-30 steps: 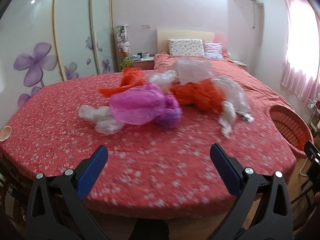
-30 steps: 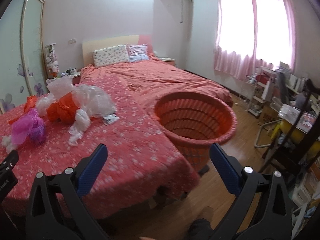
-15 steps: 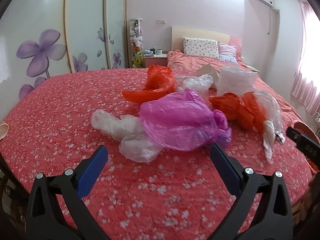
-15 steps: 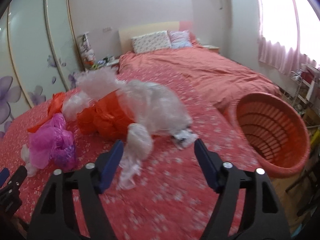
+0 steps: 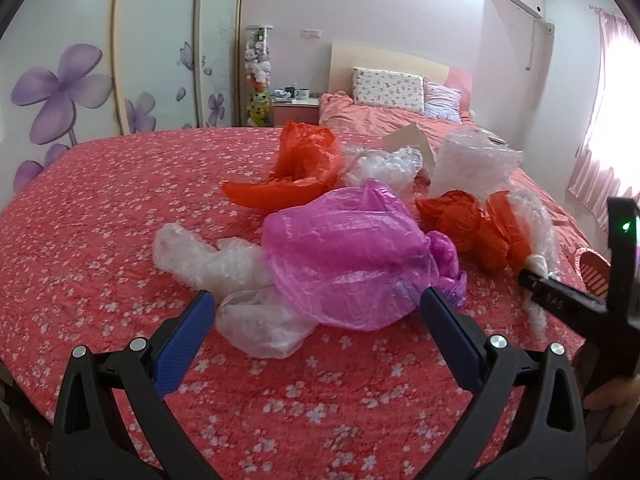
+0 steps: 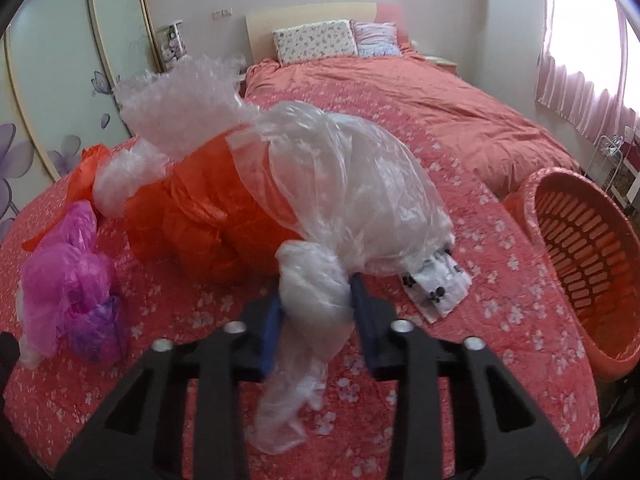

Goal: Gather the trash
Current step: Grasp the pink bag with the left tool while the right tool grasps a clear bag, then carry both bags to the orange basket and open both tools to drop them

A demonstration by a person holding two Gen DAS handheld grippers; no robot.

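Plastic trash lies on the red flowered bed. A pink bag sits just ahead of my open, empty left gripper, with a clear bag to its left. Behind are an orange bag and bubble wrap. My right gripper is closed around the knotted neck of a large clear bag that lies over crumpled orange plastic. The pink bag also shows in the right wrist view. The right gripper shows at the right edge of the left wrist view.
An orange slotted basket stands at the bed's right edge. A printed white wrapper lies beside the clear bag. Pillows, headboard and a nightstand are at the back. Wardrobe doors with purple flowers stand left; a curtained window right.
Both grippers moved forward over the bed toward the trash. The right gripper's jaws narrowed and closed on the clear bag's knotted neck. The left stayed open.
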